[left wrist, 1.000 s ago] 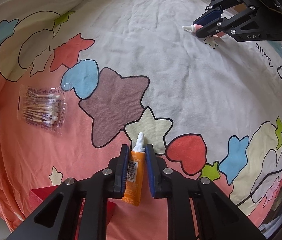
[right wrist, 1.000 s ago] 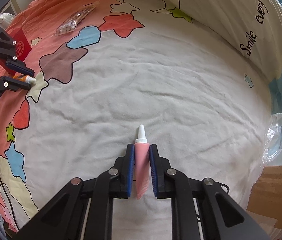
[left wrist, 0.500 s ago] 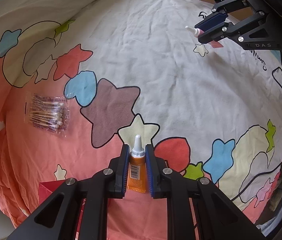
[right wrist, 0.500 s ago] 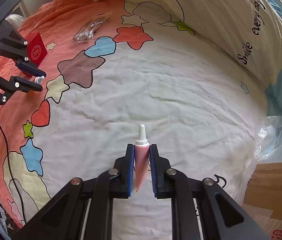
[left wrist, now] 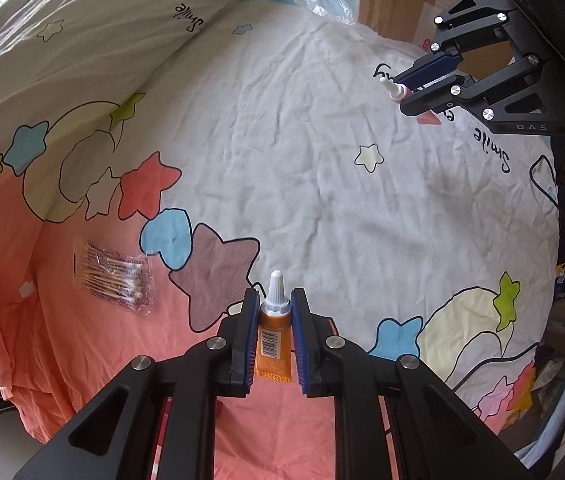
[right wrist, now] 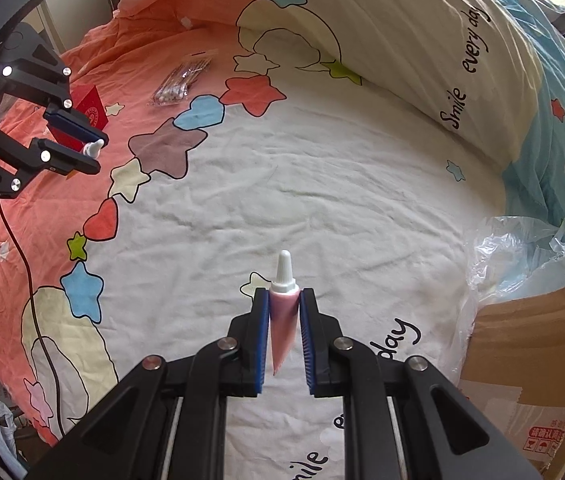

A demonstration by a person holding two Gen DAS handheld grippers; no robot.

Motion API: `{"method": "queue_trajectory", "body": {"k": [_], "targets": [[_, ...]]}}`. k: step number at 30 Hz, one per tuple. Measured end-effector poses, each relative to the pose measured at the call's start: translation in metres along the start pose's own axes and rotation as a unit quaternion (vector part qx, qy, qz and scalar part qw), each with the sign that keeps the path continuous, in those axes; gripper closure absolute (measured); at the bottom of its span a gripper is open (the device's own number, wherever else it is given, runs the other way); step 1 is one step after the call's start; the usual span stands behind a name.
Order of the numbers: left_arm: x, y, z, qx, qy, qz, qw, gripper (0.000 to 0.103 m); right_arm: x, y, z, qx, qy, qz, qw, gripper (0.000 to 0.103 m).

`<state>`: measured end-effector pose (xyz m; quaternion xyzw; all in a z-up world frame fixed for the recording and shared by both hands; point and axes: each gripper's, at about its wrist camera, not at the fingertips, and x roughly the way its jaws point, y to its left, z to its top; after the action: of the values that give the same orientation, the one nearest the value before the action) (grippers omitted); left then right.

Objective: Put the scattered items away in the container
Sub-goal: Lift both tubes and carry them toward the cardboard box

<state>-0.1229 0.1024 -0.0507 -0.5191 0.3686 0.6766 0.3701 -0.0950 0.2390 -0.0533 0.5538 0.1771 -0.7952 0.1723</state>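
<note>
My left gripper (left wrist: 275, 312) is shut on an orange tube (left wrist: 273, 344) with a white cap, held above the bed. My right gripper (right wrist: 283, 308) is shut on a pink tube (right wrist: 281, 320) with a white cap, also held above the bed. Each gripper shows in the other's view: the right gripper (left wrist: 422, 88) at the upper right, the left gripper (right wrist: 82, 148) at the left. A cardboard box (right wrist: 530, 360) stands at the bed's right edge; it also shows in the left wrist view (left wrist: 406, 4). A packet of cotton swabs (left wrist: 112, 276) lies on the pink part of the quilt (left wrist: 282, 140).
A red card or booklet (right wrist: 92, 106) lies on the quilt behind the left gripper. A clear plastic bag (right wrist: 522, 252) sits beside the box. A raised fold of quilt (right wrist: 422, 48) runs along the far side. A black cable (right wrist: 34, 280) trails over the bed's left edge.
Both grippers have lifted and moved toward the box side with their tubes. The box and plastic bag have come into the left wrist view.
</note>
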Motion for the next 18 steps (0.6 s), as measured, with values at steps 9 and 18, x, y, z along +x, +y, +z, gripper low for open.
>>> {"method": "queue_trajectory", "body": {"k": [9, 18], "targets": [[-0.047, -0.038, 0.045, 0.028, -0.013, 0.015, 0.9994, 0.087, -0.063, -0.022, -0.024, 0.016, -0.028, -0.018, 0.999, 0.089], [-0.089, -0.088, 0.123, 0.073, -0.053, 0.014, 0.9958, 0.087, -0.112, -0.063, -0.059, 0.048, -0.027, -0.039, 0.998, 0.089]]}}
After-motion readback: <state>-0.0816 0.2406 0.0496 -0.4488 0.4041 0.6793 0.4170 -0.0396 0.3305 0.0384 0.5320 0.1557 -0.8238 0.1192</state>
